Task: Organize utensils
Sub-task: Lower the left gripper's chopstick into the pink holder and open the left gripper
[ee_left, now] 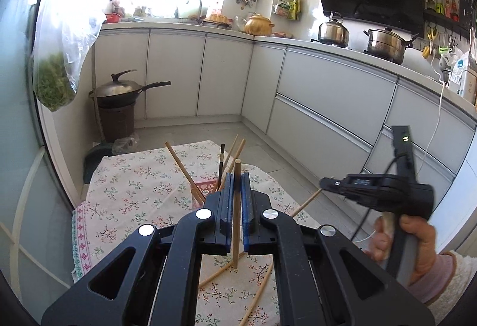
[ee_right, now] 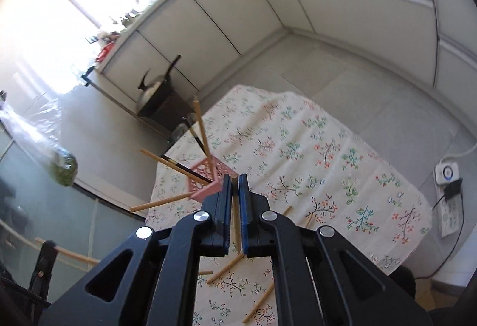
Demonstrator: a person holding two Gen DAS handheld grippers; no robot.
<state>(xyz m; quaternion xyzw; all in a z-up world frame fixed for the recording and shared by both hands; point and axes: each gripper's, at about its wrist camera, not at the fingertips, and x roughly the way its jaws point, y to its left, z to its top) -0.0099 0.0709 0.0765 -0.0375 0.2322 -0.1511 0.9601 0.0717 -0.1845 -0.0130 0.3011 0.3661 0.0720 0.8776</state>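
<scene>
Both my left gripper (ee_left: 237,177) and right gripper (ee_right: 235,181) pinch a chopstick each; I'd lower them upright into the pink holder (ee_right: 205,181), one at a time.

My left gripper (ee_left: 237,177) hides most of the pink holder (ee_left: 205,187); loose chopsticks (ee_right: 258,303) near the tablecloth's (ee_right: 328,147) front edge run under the jaws

The left wrist view looks forward along its hand-held gripper (ee_left: 237,177), tilted slightly down, toward the cabinets (ee_left: 328,93). The right wrist view looks more steeply down, rolled sideways, close above the table (ee_right: 298,147). Both share the pink holder (ee_right: 205,180), the table and the wok (ee_left: 119,90).
</scene>
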